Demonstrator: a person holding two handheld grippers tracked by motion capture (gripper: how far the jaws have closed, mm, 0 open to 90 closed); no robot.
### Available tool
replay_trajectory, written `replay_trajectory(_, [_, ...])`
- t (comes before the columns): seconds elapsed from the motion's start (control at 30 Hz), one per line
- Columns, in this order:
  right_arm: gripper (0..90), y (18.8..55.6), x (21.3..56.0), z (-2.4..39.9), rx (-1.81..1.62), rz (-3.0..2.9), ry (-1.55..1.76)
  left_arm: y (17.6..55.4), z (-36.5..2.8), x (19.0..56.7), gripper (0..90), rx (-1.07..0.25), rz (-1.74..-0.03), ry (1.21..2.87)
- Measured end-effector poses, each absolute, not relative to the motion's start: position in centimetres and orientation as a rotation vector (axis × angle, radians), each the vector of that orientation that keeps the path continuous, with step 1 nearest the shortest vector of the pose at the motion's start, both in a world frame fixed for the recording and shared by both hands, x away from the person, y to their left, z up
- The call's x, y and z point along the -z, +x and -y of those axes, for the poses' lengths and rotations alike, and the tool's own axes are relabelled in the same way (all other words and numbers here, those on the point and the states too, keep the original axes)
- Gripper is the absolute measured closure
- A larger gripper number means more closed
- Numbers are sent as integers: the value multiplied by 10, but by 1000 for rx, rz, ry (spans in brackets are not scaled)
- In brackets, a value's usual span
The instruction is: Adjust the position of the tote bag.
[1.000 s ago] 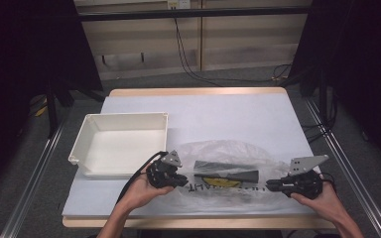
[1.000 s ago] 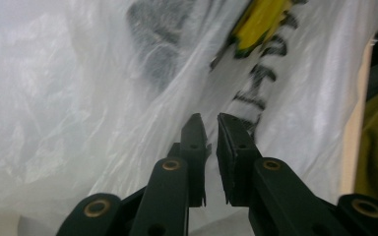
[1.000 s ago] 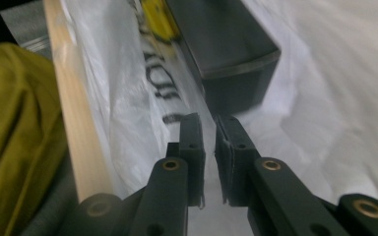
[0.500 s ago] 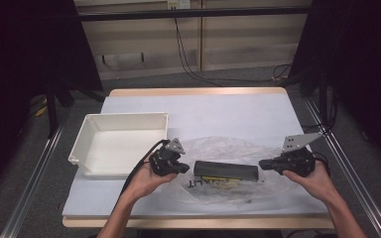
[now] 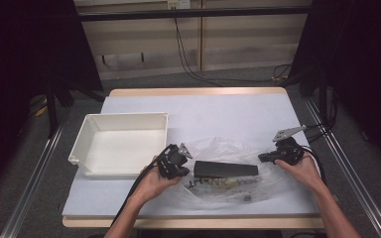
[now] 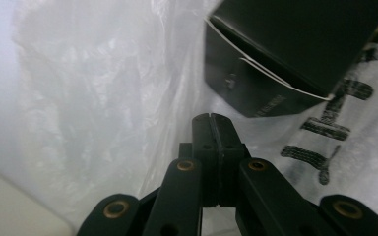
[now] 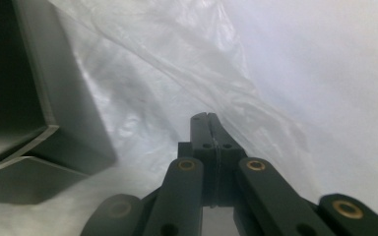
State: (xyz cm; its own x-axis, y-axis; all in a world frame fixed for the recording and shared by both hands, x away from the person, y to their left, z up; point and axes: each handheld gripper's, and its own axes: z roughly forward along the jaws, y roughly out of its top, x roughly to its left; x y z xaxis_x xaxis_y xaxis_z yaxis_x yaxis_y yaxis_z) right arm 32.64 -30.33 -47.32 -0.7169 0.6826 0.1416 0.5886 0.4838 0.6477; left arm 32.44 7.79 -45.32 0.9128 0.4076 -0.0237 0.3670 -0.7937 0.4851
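evidently, a long black rectangular box (image 5: 225, 169) is lying on a crumpled clear plastic bag (image 5: 228, 186) with black lettering, just beside a white plastic tray (image 5: 120, 145). the left gripper (image 5: 176, 163) and right gripper (image 5: 273, 157) are held at opposite ends of the box, jaws pressed together on nothing discernible, probably to steady the bag. an open box flap is revealed in the left gripper view.

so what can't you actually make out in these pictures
- Print on the plastic bag: dark lettering too small in the high view, cut off by the black box in the left gripper view.
- Whether either hand-held gripper pinches film: left and right jaws are pressed together, but any plastic between them can't be told.
- Small label on the box end: blurred, left gripper view.
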Motion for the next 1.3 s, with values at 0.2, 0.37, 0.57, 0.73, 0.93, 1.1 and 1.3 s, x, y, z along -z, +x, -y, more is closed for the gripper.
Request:
replay_trajectory(0.2, [900, 326, 475, 303, -975, -2562, 1092, 321, -94, 458, 900, -83, -569, 2576])
replay_trajectory(0.37, [900, 322, 475, 307, -919, -2521, 1093, 319, -104, 459, 900, -93, -573, 2552])
replay_trajectory(0.57, [900, 320, 475, 310, -891, -2498, 1094, 317, -114, 461, 900, -85, -635, 2512])
replay_trajectory(0.73, [900, 317, 475, 315, -882, -2480, 1103, 321, -119, 461, 900, -61, -609, 2522])
replay_trajectory(0.93, [900, 313, 471, 313, -967, -2453, 1068, 323, -119, 460, 893, -45, -608, 2496])
replay_trajectory(1.1, [900, 305, 461, 315, -1103, -2417, 1041, 320, -121, 453, 817, -23, -609, 2416])
replay_trajectory(1.3, [867, 291, 450, 313, -1213, -2388, 1007, 313, -118, 444, 760, -39, -588, 2349])
